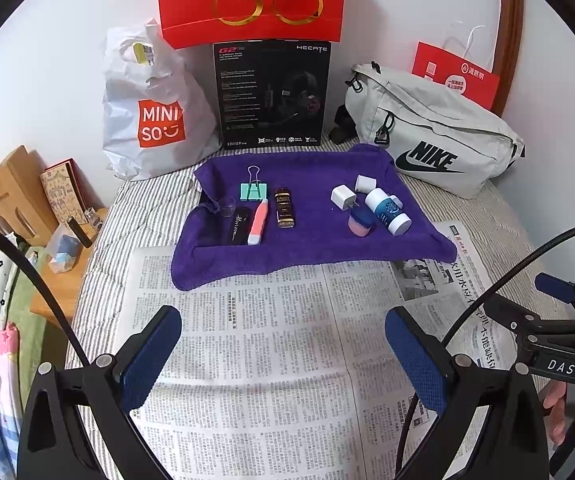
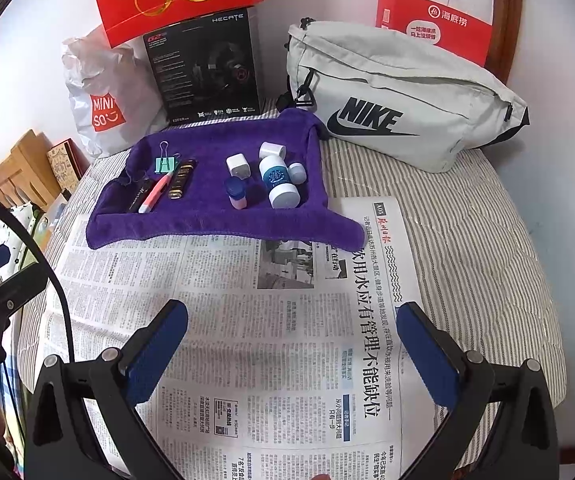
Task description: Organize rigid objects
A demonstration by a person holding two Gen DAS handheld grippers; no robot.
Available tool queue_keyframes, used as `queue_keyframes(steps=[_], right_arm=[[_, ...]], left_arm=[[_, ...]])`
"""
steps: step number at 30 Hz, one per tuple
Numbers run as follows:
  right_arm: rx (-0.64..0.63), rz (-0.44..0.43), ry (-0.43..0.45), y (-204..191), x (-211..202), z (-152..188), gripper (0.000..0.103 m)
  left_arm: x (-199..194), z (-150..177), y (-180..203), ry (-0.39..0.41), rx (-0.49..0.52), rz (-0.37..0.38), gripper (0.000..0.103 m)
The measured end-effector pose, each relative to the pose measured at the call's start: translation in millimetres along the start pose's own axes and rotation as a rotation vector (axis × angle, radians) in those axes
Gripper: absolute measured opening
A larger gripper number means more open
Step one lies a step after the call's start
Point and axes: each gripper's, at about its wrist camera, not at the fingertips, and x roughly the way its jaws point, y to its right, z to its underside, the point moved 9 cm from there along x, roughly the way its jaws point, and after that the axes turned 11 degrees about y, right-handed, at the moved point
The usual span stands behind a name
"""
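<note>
I see both my left gripper (image 1: 283,344) and right gripper (image 2: 291,340) spread wide, empty, over the newspaper (image 2: 247,320). On the purple towel (image 1: 307,240) the pink pen (image 1: 258,222) lies lengthwise, tip toward me; the blue-white bottle (image 1: 387,212) lies tipped, cap toward me

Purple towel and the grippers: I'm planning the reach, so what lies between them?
Only flat newspaper; both wrist views show it bare between the open left gripper, the open right gripper and the purple towel.

"NIKE" on grey bag (image 2: 403,96)
</note>
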Motion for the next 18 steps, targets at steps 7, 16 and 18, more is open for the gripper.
queue_keyframes(steps=[7, 16, 18], right_arm=[[-0.004, -0.002, 0.0, -1.0, 0.5, -0.3, 0.103], [-0.01, 0.004, -0.005, -2.5, 1.7, 1.0, 0.103], [-0.011, 0.006, -0.005, -2.8, 1.5, 1.3, 0.103]], left_arm=[[-0.1, -0.7, -4.4, -0.001, -0.009, -0.004, 0.103], [3.4, 1.5, -8.6, -0.011, -0.022, -0.005, 0.103], [3.6, 1.2, -8.5, -0.012, -0.021, -0.003, 0.103]])
